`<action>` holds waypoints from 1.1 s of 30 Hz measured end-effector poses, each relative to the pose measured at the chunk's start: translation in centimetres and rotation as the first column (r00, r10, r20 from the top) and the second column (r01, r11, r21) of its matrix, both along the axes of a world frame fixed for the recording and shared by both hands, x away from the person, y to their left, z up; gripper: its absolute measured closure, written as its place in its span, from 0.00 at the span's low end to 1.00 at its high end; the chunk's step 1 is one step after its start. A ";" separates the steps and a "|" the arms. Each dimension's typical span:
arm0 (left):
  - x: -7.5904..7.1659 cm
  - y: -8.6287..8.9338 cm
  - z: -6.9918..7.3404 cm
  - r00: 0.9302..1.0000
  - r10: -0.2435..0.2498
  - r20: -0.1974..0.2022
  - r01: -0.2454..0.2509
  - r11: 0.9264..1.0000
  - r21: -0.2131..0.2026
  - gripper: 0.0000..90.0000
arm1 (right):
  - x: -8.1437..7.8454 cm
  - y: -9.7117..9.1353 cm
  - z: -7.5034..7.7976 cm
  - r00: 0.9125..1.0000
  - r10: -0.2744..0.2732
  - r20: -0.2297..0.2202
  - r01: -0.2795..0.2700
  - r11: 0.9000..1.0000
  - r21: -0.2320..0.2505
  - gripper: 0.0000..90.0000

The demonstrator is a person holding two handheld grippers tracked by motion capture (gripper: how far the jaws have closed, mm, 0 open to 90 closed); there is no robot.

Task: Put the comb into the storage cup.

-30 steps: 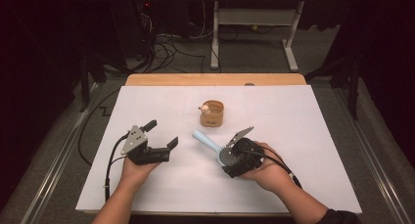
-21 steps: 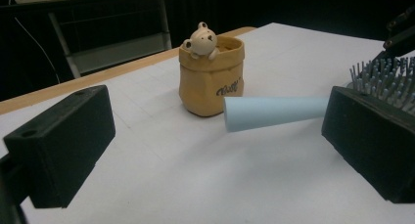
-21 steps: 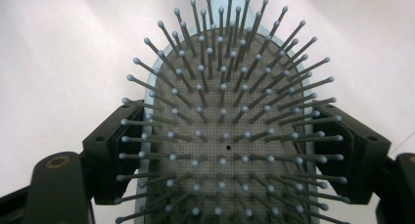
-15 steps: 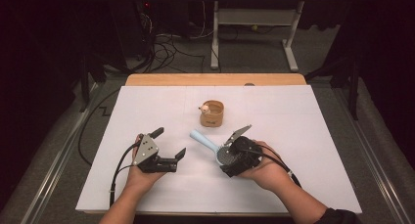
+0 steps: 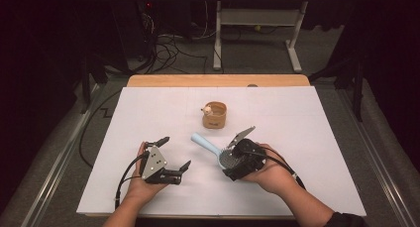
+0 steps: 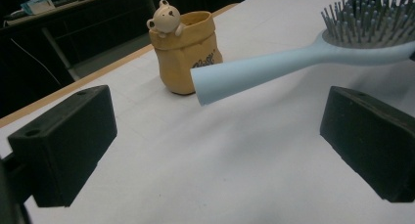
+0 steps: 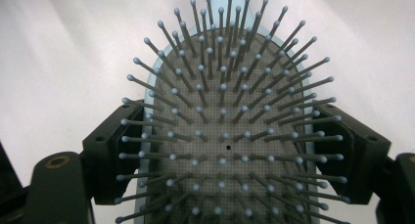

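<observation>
Item: pale blue hairbrush (image 5: 214, 148), held above the near-centre of the white tabletop (image 5: 317, 138). Head clamped across its width by the right gripper (image 5: 233, 160), one finger (image 7: 110, 155) pressing each side of the bristle pad, bristles facing that gripper's camera. Handle projected free, up and to the left in the high view, toward the yellow bear-topped holder (image 5: 214, 115) standing upright near the tabletop's middle, apart from the brush tip.

Left gripper (image 5: 174, 153): fingers released and spread wide, nothing between them, low over the tabletop just left of the brush. In the left gripper view the handle end (image 6: 210, 84) hung ahead of and above the gap between the fingers (image 6: 63, 141), not yet inside it.

Progress, as judged: brush lifted and secured by its head; a handover or second grip on the handle looked to be the step in hand and was not yet made. Any placing in the holder remained to be done.

Room: broad bare tabletop on all sides; near edge close under both hands, side and far edges well apart. The holder was the sole obstacle, near the handle's line.
</observation>
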State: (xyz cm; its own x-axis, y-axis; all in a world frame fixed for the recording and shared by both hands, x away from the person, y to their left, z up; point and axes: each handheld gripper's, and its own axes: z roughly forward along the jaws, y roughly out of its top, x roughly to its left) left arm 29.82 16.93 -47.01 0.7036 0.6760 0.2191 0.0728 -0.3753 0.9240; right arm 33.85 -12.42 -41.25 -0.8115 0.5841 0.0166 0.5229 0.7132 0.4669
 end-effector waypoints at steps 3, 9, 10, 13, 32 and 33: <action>-0.4 0.2 -0.1 1.000 0.002 0.004 -0.002 1.000 0.012 0.01 | 0.0 0.2 0.3 1.000 0.006 0.001 -0.006 1.000 -0.001 0.23; -0.7 -0.3 -0.6 0.999 -0.004 0.033 0.002 0.997 0.080 0.01 | 0.1 0.8 0.6 1.000 0.015 0.002 -0.015 1.000 -0.006 0.23; -0.7 -0.4 -0.8 0.999 -0.001 0.039 -0.003 0.995 0.098 0.01 | 0.1 0.8 0.6 1.000 0.019 0.004 -0.019 1.000 -0.006 0.23; -0.7 -0.7 -1.0 0.999 -0.006 0.047 0.000 0.992 0.126 0.01 | 0.1 1.1 0.6 1.000 0.023 0.002 -0.023 1.000 -0.004 0.23; -0.7 -0.8 -1.1 0.996 -0.003 0.089 -0.011 0.987 0.159 0.03 | 0.0 2.5 0.0 0.998 0.065 -0.023 -0.066 0.998 -0.026 0.23; -0.7 -0.8 -1.1 0.996 -0.004 0.090 -0.011 0.987 0.161 0.03 | 0.1 2.5 0.1 0.998 0.064 -0.023 -0.065 0.998 -0.026 0.23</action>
State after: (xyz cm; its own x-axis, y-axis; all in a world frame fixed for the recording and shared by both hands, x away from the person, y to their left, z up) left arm 29.10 16.12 -48.09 0.6735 0.6291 0.3881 -0.0064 -0.5201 0.8541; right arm 33.90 -9.94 -41.19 -0.8472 0.5308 0.0204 0.4854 0.7580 0.4357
